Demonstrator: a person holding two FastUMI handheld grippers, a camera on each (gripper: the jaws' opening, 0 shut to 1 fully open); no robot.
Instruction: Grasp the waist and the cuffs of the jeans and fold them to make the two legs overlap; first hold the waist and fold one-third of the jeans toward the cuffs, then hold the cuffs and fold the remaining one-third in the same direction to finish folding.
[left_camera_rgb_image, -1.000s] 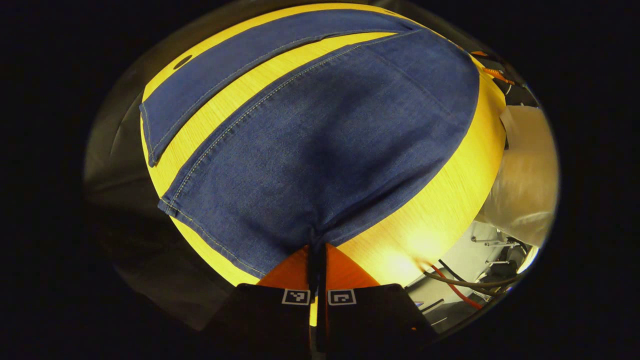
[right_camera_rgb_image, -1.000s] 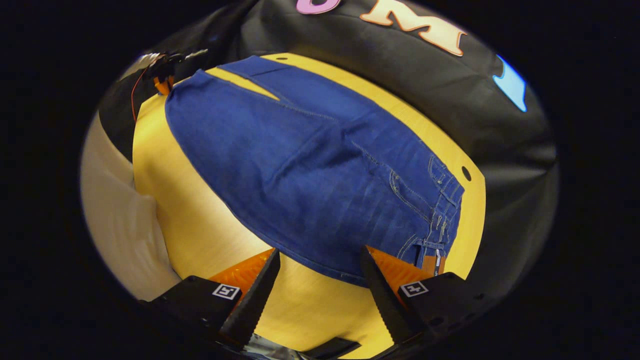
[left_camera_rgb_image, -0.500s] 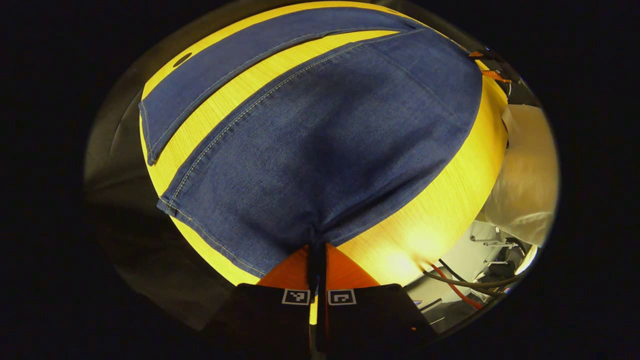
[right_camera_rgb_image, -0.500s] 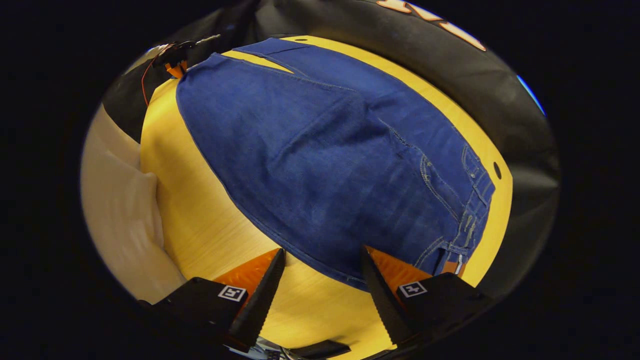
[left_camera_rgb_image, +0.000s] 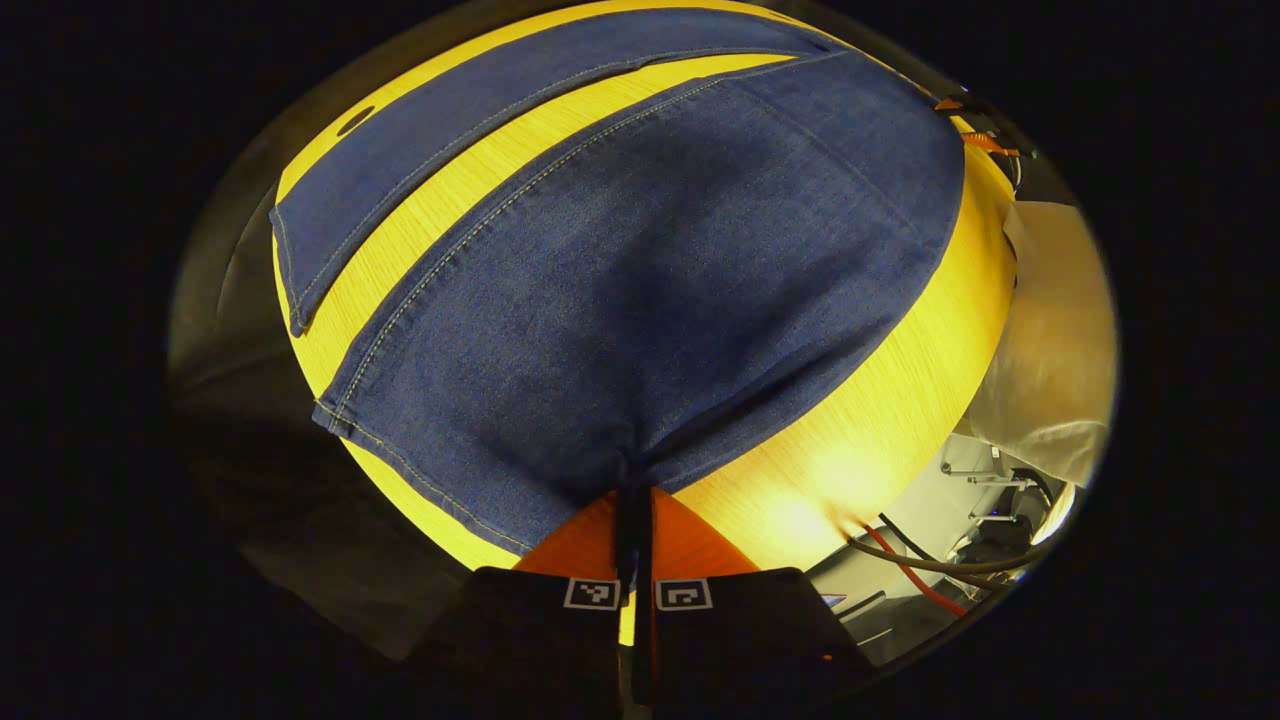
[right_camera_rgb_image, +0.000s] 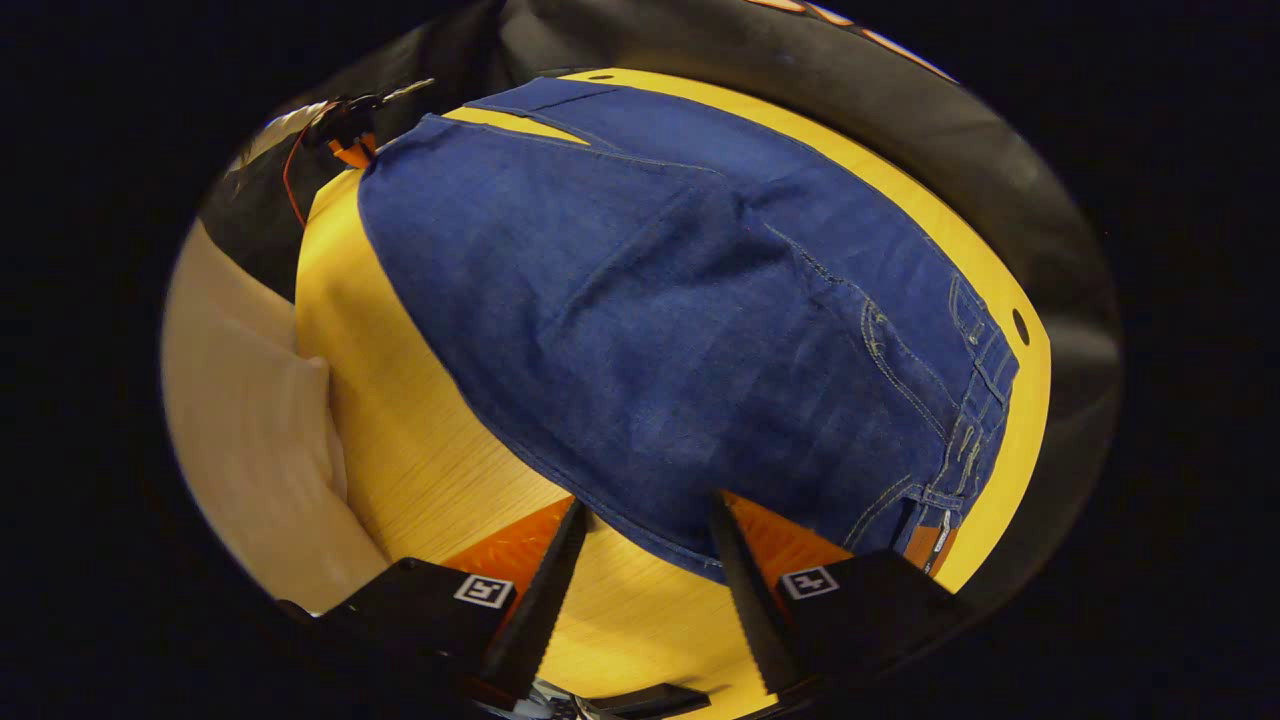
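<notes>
Denim jeans (left_camera_rgb_image: 640, 290) spread flat on yellow wooden table (left_camera_rgb_image: 850, 440) (legs apart); left gripper (left_camera_rgb_image: 634, 520) clenched on near leg's edge; right gripper (right_camera_rgb_image: 640, 545) spread wide at the jeans' side near the waist (right_camera_rgb_image: 960, 420).

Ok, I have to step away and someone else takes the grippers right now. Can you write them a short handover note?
Left gripper: shut on the jeans, pinching the near leg's edge close to its cuff end.
Right gripper: open, fingers straddling the near edge of the jeans by the waist; nothing gripped yet.
Jeans lie flat on the yellow table, legs apart with a strip of table between them.
Done: cuff-side grip only.
Left: close the right gripper at the waist, lay one leg over the other, then both thirds folds.
</notes>
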